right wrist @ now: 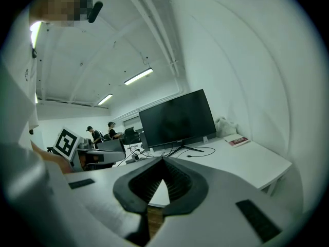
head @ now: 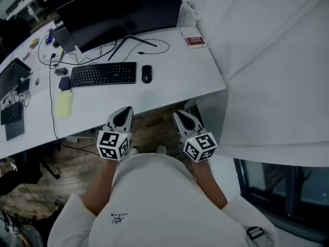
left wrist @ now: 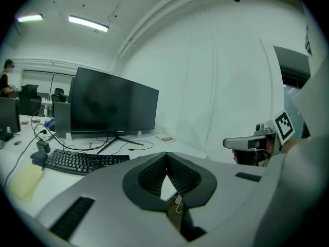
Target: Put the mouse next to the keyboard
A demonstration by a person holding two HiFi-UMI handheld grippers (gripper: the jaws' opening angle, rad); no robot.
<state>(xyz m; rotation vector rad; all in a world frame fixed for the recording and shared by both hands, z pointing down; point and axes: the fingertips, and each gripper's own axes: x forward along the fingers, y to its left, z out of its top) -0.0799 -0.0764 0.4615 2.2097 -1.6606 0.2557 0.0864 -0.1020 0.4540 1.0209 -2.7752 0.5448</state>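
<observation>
A black mouse (head: pixel 147 73) lies on the white desk (head: pixel 175 81), just right of the black keyboard (head: pixel 103 73) and apart from it. Both grippers hang near my body, short of the desk's front edge. My left gripper (head: pixel 122 118) is shut and empty, and its jaws meet at the tips in the left gripper view (left wrist: pixel 166 157). My right gripper (head: pixel 186 121) is also shut with nothing held (right wrist: pixel 163 162). The keyboard (left wrist: pixel 77 161) shows in the left gripper view. The mouse is hidden in both gripper views.
A large dark monitor (head: pixel 118 9) stands behind the keyboard, with cables across the desk. A red booklet (head: pixel 194 41) lies at the back right and a yellow pad (head: pixel 64 103) at the left. A second keyboard (head: pixel 11 115) sits far left. A white wall (head: pixel 267 60) closes the right side.
</observation>
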